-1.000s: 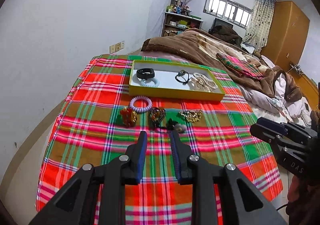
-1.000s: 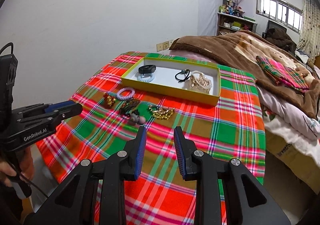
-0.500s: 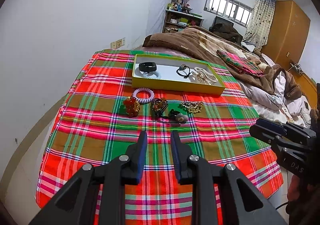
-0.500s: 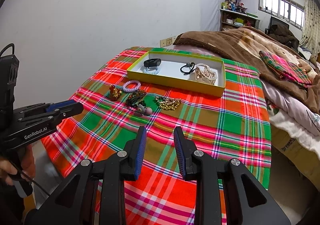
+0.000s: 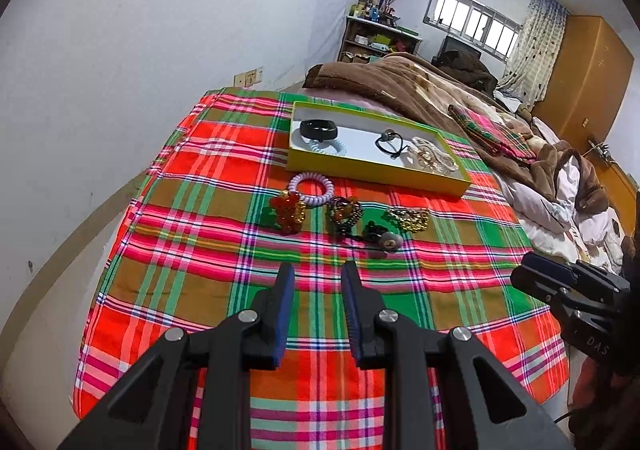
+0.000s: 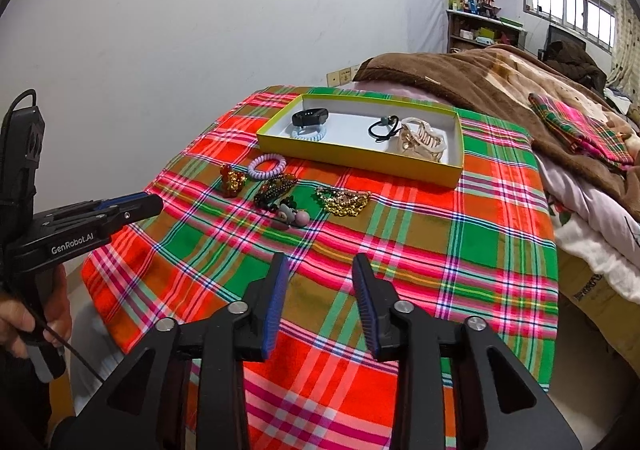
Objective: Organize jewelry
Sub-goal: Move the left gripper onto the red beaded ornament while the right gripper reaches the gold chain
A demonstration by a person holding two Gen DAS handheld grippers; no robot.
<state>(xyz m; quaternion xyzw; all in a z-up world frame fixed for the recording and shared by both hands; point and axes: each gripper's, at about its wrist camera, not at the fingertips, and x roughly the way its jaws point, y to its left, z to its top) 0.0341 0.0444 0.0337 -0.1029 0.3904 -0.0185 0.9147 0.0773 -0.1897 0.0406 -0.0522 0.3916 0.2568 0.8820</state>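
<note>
Left wrist: lilac coil bracelet (image 5: pixel 311 189) outside yellow box (image 5: pixel 372 170); left tool (image 5: pixel 316 278) released, right tool (image 6: pixel 320 270) opening, empty.

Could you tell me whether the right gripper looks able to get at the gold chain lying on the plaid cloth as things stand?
Probably yes. The right gripper is empty, its jaws opening, and only bare plaid cloth lies between it and the gold chain. The chain sits apart from the yellow tray and the neighbouring pieces.
</note>
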